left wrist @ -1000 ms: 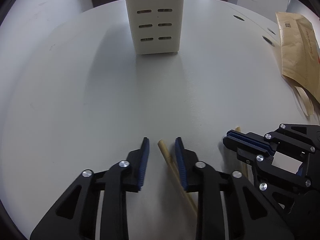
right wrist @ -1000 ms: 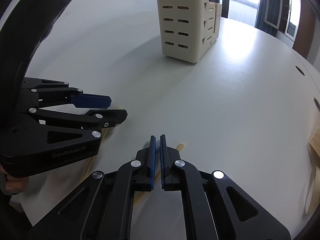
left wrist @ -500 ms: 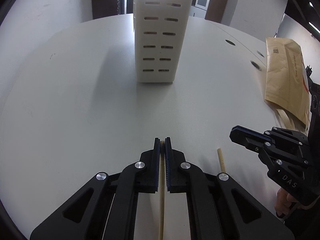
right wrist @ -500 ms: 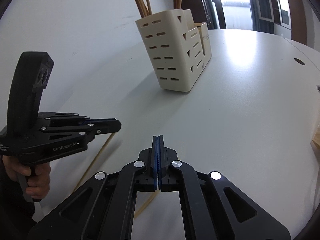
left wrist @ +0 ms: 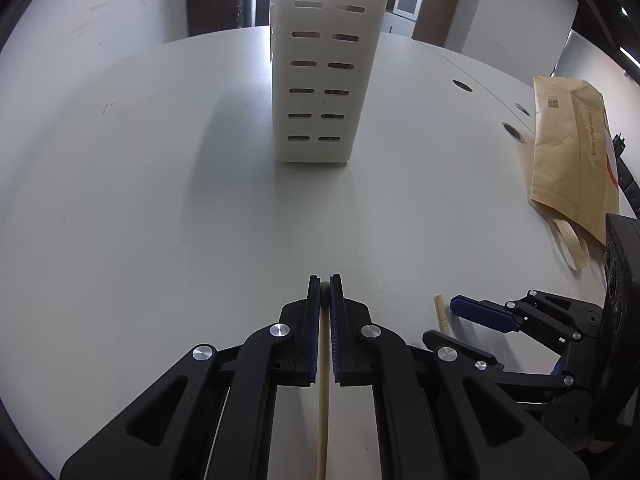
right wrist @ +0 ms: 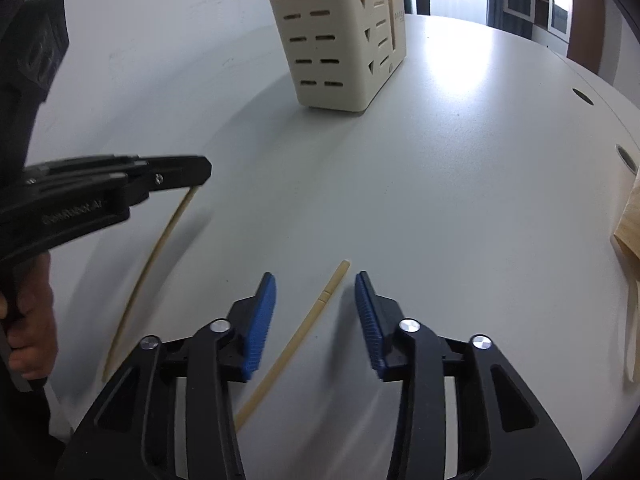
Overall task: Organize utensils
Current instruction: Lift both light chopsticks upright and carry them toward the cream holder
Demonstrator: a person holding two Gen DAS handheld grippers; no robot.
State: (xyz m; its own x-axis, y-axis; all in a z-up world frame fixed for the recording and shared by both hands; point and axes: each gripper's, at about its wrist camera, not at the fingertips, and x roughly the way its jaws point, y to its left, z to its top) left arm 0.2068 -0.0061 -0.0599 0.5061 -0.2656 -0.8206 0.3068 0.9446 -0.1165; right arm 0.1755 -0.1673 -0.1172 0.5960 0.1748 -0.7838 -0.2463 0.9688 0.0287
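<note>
A: Grippers first. What has the left gripper (left wrist: 325,280) got?

B: Its jaws are clamped on a chopstick (left wrist: 323,392), pinched near one end between the blue pads. In the right wrist view that same stick (right wrist: 160,248) hangs down from the left gripper (right wrist: 196,178), its top end off the table (right wrist: 440,200) and its low end down by the near edge.

A: And the right gripper (right wrist: 315,284)?

B: Its jaws are opening. A second chopstick (right wrist: 304,328) lies flat on the table between the fingers (right wrist: 262,320), and neither pad touches it. There is white table on both sides of the stick.

A: So it holds nothing?

B: Nothing. The stick runs on a slant from under the gripper body out to a tip just past the fingertips.

A: Where is the holder?

B: The cream holder (left wrist: 324,92), slotted on its front, stands upright farther back on the table, straight ahead of the left gripper and well apart from both sticks. From the right it shows stepped compartments along its side (right wrist: 384,32).

A: Anything else?

B: A brown paper bag (left wrist: 572,152) lies near the right edge of the table. A hand (right wrist: 30,320) grips the left gripper's handle.
</note>
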